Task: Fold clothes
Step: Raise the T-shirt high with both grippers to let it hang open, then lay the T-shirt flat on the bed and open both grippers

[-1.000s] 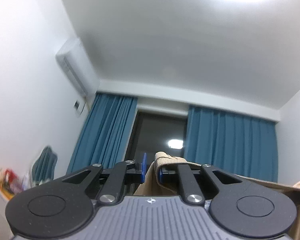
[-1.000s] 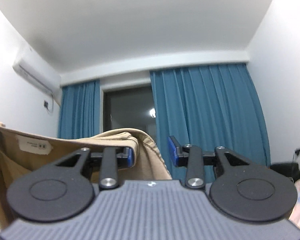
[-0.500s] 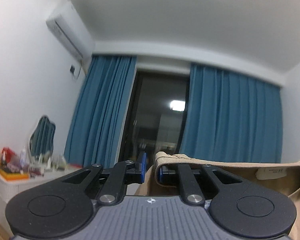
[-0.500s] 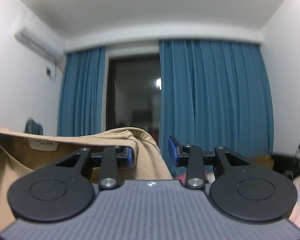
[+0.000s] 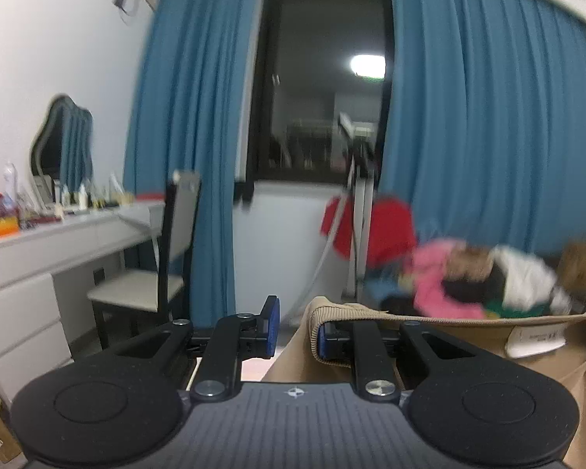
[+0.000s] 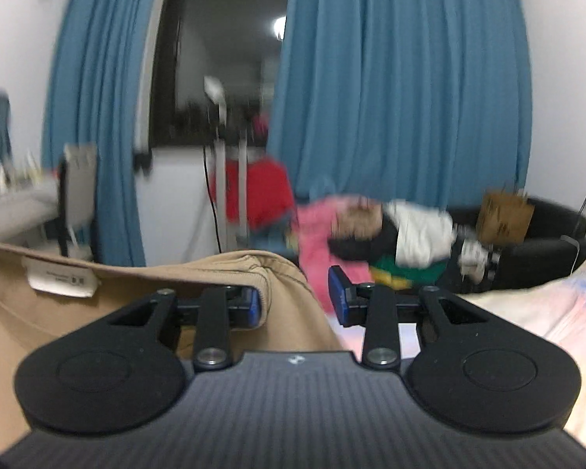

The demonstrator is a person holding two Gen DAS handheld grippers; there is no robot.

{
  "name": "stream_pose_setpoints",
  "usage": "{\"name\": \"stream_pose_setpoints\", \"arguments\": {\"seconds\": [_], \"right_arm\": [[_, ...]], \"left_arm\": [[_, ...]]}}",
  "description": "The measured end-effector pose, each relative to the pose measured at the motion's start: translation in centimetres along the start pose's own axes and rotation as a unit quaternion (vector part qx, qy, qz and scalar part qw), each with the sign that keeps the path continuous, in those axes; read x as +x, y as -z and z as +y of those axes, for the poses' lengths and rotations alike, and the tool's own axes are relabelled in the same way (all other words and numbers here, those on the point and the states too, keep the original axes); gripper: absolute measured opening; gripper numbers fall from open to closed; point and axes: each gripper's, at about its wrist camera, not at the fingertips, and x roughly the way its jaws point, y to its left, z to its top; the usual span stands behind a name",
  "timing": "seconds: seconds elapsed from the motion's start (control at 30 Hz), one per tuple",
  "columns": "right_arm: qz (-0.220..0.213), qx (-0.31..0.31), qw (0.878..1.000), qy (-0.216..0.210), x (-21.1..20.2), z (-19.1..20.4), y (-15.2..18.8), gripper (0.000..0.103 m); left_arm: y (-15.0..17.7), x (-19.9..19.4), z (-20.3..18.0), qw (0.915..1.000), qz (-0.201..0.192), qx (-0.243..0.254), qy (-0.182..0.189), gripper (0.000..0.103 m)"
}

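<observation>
Here, tan garment (image 5: pixel 461 336) stretched between both tongs. Left gripper (image 5: pixel 296 326): jaws opening, hem draped over one pad only, no pinch. Right gripper (image 6: pixel 295 299): gaping, cloth hooked over one pad. Beyond the garment, clothes pile (image 6: pixel 379 234) near the curtain (image 6: pixel 402 78).

Chair (image 5: pixel 148 273) stands right of desk (image 5: pixel 50 242), before left curtain (image 5: pixel 191 117).

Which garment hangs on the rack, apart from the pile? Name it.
The red garment: it alone hangs on the rack by the window; the pink one lies heaped.
</observation>
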Motion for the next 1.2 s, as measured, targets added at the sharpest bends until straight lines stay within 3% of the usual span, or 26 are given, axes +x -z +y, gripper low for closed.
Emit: {"name": "stream_pose_setpoints", "arguments": {"seconds": [0.07, 0.23, 0.3, 0.4, 0.5, 0.6, 0.7, 0.77, 0.97, 1.2], "right_arm": [[0.035, -0.007, 0.999, 0.0, 4.0, 0.8, 3.9, 0.038], [0.1, -0.004, 0.995, -0.01, 10.3, 2.5, 8.6, 0.039], [0.125, -0.005, 0.992, -0.019, 11.5, 2.7, 9.7, 0.039], [0.144, -0.016, 0.989, -0.029, 12.2, 3.0, 10.7, 0.039], [0.165, -0.023, 0.986, -0.032, 12.2, 3.2, 10.3, 0.039], [0.192, -0.041, 0.98, -0.037, 12.2, 3.4, 9.5, 0.044], [0.213, -0.07, 0.974, -0.043, 11.5, 4.0, 8.5, 0.067], [0.217, -0.081, 0.971, -0.052, 10.9, 4.1, 8.0, 0.076], [0.229, -0.048, 0.968, -0.092, 9.2, 4.0, 6.2, 0.076], [0.197, 0.033, 0.974, -0.11, 2.1, 2.7, 5.1, 0.076]], "left_arm": [[3.5, 3.9, -0.4, 0.9995, 0.026, 0.017, -0.003, 0.02], [10.8, 11.7, -0.8, 0.9938, 0.102, 0.045, 0.006, 0.021], [13.3, 13.2, -0.4, 0.9909, 0.126, 0.045, 0.012, 0.025], [15.5, 14.3, 0.1, 0.9896, 0.137, 0.042, 0.008, 0.039], [15.4, 14.5, 0.2, 0.9887, 0.142, 0.048, 0.003, 0.045], [14.2, 13.9, -0.3, 0.9861, 0.149, 0.074, 0.001, 0.06], [12.3, 12.8, -1.1, 0.9809, 0.168, 0.097, 0.013, 0.08], [11.2, 12.0, -1.6, 0.9762, 0.181, 0.118, 0.022, 0.082], [9.5, 9.5, -2.8, 0.9685, 0.192, 0.151, 0.049, 0.092], [7.7, 0.7, -1.2, 0.9737, 0.158, 0.12, 0.112, 0.095]]}}
